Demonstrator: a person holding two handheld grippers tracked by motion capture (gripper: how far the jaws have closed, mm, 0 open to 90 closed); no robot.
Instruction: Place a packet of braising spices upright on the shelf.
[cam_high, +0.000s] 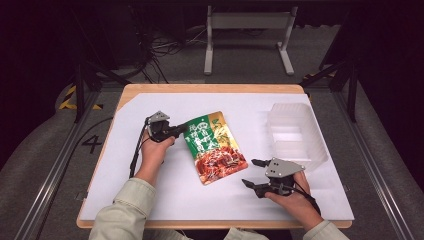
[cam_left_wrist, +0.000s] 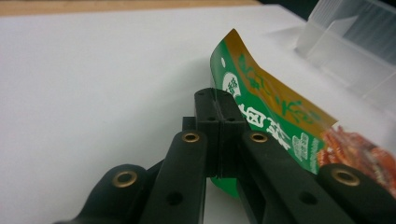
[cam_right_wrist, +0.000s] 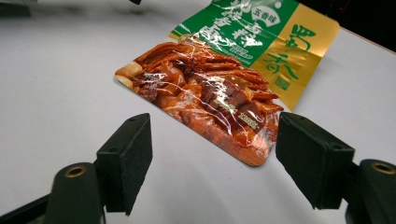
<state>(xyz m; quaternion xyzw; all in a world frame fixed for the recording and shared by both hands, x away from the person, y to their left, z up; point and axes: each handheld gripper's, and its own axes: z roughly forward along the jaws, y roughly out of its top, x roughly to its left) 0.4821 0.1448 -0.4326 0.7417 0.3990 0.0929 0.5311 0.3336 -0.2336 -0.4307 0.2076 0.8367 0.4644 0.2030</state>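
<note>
A food pouch (cam_high: 215, 147), green and gold at the top with red-brown food pictured below, lies in the middle of the white mat. My left gripper (cam_high: 184, 131) reaches it from the left and is shut on its upper left edge. In the left gripper view the black pads (cam_left_wrist: 218, 105) pinch the green corner of the pouch (cam_left_wrist: 275, 109), which curls up off the mat. My right gripper (cam_high: 250, 172) rests near the pouch's lower right corner, open and apart from it. In the right gripper view its jaws (cam_right_wrist: 219, 158) stand wide, with the pouch (cam_right_wrist: 219, 93) just beyond them.
A clear plastic tray (cam_high: 295, 132) stands on the right of the white mat (cam_high: 150, 185), beyond my right gripper; it also appears in the left gripper view as the tray (cam_left_wrist: 355, 42). The wooden table edge (cam_high: 210, 88) runs along the back. A metal stand is on the floor behind.
</note>
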